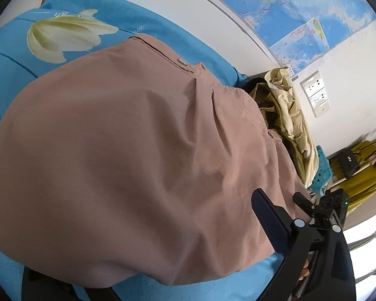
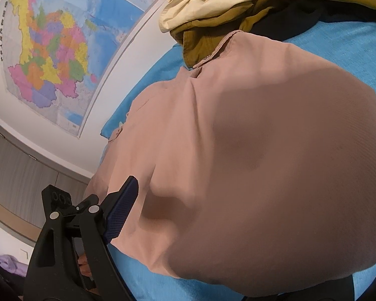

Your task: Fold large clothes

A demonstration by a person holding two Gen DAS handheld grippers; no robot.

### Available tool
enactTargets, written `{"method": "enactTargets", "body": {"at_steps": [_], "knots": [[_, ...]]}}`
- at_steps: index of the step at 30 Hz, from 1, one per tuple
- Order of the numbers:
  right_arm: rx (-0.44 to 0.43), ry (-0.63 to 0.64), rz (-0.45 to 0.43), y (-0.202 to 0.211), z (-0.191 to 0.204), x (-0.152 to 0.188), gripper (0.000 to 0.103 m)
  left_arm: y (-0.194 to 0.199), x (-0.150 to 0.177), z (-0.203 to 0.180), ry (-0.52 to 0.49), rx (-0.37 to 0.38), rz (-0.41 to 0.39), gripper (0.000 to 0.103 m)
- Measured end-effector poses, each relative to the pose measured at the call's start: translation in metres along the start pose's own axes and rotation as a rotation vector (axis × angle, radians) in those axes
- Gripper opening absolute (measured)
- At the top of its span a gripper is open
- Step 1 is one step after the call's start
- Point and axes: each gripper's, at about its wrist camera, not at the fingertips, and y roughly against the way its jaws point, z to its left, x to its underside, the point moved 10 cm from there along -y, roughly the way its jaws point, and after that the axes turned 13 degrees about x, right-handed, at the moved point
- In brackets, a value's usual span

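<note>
A large dusty-pink garment (image 1: pixel 127 155) with a waistband and a metal button (image 1: pixel 182 62) lies on a blue bedsheet (image 1: pixel 70 2). It fills the right wrist view (image 2: pixel 250 163) too, draped close over the lens. In the left wrist view the other hand's gripper (image 1: pixel 280 200) stands at the garment's right edge, one blue-padded finger (image 1: pixel 268 220) on the cloth. In the right wrist view a blue-padded finger (image 2: pixel 120 213) rests against the garment's left edge. Each camera's own fingers are hidden under the pink cloth.
A heap of cream and olive clothes (image 1: pixel 285 115) lies past the pink garment, also at the top of the right wrist view (image 2: pixel 225 2). Wall maps (image 2: pixel 50 50) hang behind the bed. A teal crate (image 1: pixel 320 173) and yellow-draped furniture (image 1: pixel 363 178) stand at the right.
</note>
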Motion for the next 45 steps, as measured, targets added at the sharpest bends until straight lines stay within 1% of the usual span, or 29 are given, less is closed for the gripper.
{"method": "enactTargets", "body": {"at_steps": [7, 12, 16, 18, 21, 23, 24, 25, 26, 27, 28, 29, 30, 31, 32, 33, 34, 35, 36, 37, 38, 39, 40, 41, 42, 43, 45], "knots": [[0.006, 0.043, 0.001, -0.004, 0.009, 0.001, 0.095, -0.002, -0.001, 0.001, -0.021, -0.020, -0.003, 0.096], [0.014, 0.043, 0.006, -0.006, 0.011, -0.001, 0.096, -0.004, -0.003, 0.002, -0.021, -0.013, -0.003, 0.096], [0.008, 0.012, 0.016, -0.009, 0.011, -0.005, 0.096, -0.006, -0.009, 0.004, -0.008, 0.013, -0.013, 0.096], [0.005, 0.009, 0.018, -0.012, 0.011, -0.007, 0.089, -0.008, -0.014, 0.005, -0.002, 0.031, -0.016, 0.096], [0.004, 0.008, 0.025, -0.018, 0.010, -0.011, 0.075, -0.009, -0.019, 0.006, 0.015, 0.050, -0.019, 0.096], [-0.003, -0.011, 0.036, -0.021, 0.008, -0.013, 0.061, -0.011, -0.022, 0.006, 0.024, 0.048, -0.016, 0.096], [-0.017, -0.021, 0.044, -0.023, 0.007, -0.014, 0.058, -0.012, -0.023, 0.006, 0.021, 0.034, -0.017, 0.094], [-0.024, -0.029, 0.050, -0.024, 0.005, -0.014, 0.055, -0.011, -0.024, 0.008, 0.016, 0.021, -0.016, 0.088], [-0.027, -0.035, 0.052, -0.025, 0.005, -0.015, 0.055, -0.012, -0.025, 0.009, 0.003, -0.008, -0.016, 0.086], [-0.033, -0.038, 0.053, -0.025, 0.006, -0.016, 0.057, -0.012, -0.026, 0.010, -0.003, -0.026, -0.017, 0.080], [-0.049, -0.042, 0.050, -0.025, 0.008, -0.017, 0.066, -0.012, -0.027, 0.011, -0.007, -0.034, -0.017, 0.080], [-0.070, -0.040, 0.049, -0.025, 0.012, -0.018, 0.072, -0.013, -0.028, 0.011, -0.006, -0.034, -0.018, 0.080], [-0.068, -0.037, 0.054, -0.026, 0.016, -0.018, 0.073, -0.014, -0.030, 0.011, -0.001, -0.030, -0.023, 0.081], [-0.058, -0.033, 0.056, -0.028, 0.017, -0.019, 0.073, -0.014, -0.030, 0.011, 0.003, -0.021, -0.023, 0.087], [-0.047, -0.015, 0.062, -0.030, 0.019, -0.018, 0.067, -0.017, -0.031, 0.008, 0.005, 0.003, -0.020, 0.091], [-0.026, 0.003, 0.069, -0.034, 0.018, -0.017, 0.062, -0.019, -0.032, 0.007, 0.001, 0.012, -0.019, 0.096], [-0.022, 0.007, 0.076, -0.036, 0.017, -0.016, 0.055, -0.020, -0.032, 0.007, -0.006, 0.000, -0.017, 0.096], [-0.033, 0.007, 0.083, -0.037, 0.017, -0.016, 0.044, -0.022, -0.032, 0.006, -0.016, -0.017, -0.010, 0.096], [-0.063, -0.015, 0.100, -0.039, 0.014, -0.016, 0.038, -0.024, -0.033, 0.005, -0.034, -0.037, -0.003, 0.095], [-0.094, -0.044, 0.118, -0.041, 0.012, -0.016, 0.026, -0.026, -0.033, 0.006, -0.047, -0.060, -0.002, 0.090], [-0.117, -0.066, 0.131, -0.044, 0.009, -0.015, 0.020, -0.026, -0.034, 0.007, -0.055, -0.085, 0.000, 0.086], [-0.120, -0.071, 0.131, -0.044, 0.007, -0.014, 0.019, -0.024, -0.036, 0.011, -0.060, -0.128, 0.002, 0.071], [-0.121, -0.064, 0.129, -0.044, 0.009, -0.014, 0.019, -0.024, -0.037, 0.013, -0.054, -0.143, 0.003, 0.059], [-0.121, -0.057, 0.128, -0.043, 0.011, -0.014, 0.019, -0.022, -0.040, 0.017, -0.037, -0.149, 0.002, 0.055], [-0.117, -0.050, 0.128, -0.043, 0.012, -0.013, 0.019, -0.020, -0.041, 0.021, -0.024, -0.150, 0.001, 0.046], [-0.118, -0.045, 0.130, -0.043, 0.012, -0.013, 0.019, -0.019, -0.042, 0.023, -0.011, -0.143, 0.001, 0.045], [-0.129, -0.055, 0.139, -0.044, 0.012, -0.014, 0.020, -0.018, -0.043, 0.025, -0.010, -0.128, 0.005, 0.044]]}}
